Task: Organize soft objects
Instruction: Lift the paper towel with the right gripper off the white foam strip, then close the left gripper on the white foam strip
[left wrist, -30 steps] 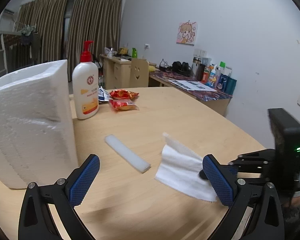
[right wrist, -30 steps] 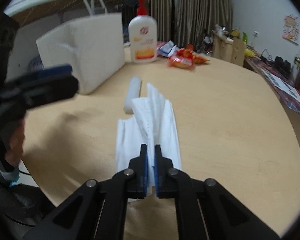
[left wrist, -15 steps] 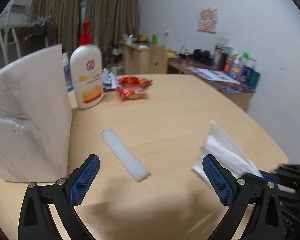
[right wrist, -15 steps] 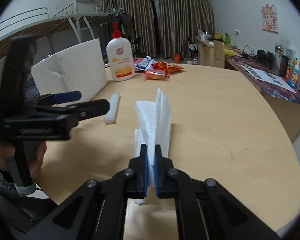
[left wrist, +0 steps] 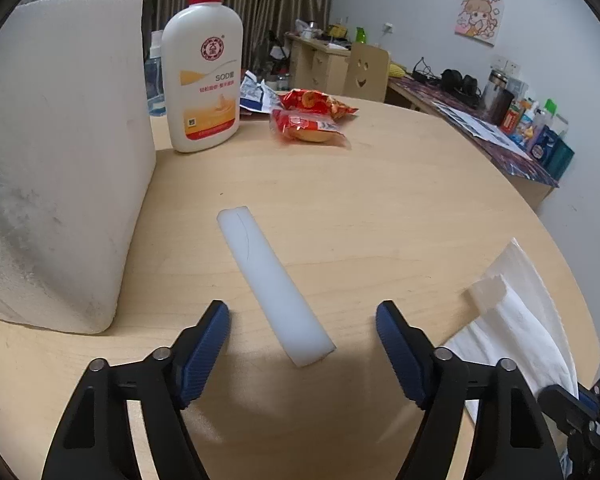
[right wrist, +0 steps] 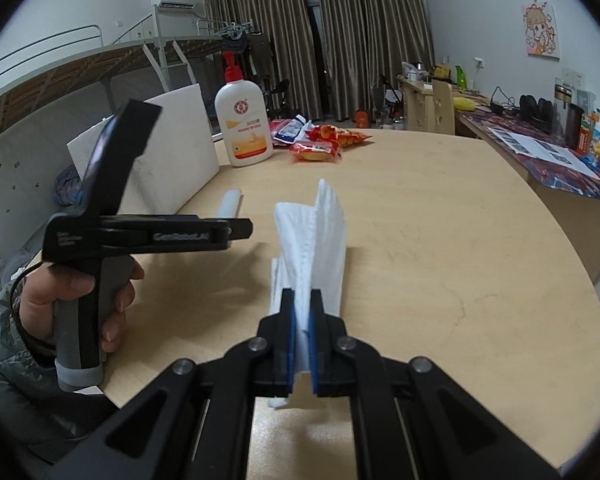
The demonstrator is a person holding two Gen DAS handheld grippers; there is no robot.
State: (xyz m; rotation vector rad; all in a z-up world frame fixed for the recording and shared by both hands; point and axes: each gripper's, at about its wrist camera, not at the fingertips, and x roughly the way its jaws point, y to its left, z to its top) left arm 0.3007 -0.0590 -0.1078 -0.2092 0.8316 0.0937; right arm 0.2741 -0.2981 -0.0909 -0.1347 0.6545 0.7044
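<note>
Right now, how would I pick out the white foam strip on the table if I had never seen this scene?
Start at the big white foam block standing on the round wooden table. Just beside it, nearer the table's middle, the foam strip lies flat between the closing pads of the left gripper, untouched. Unlike the crumpled tissue, it is a smooth, stiff-edged bar.

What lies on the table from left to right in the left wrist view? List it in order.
White foam block → lotion pump bottle → white foam strip → red snack packets → white paper towel.
</note>
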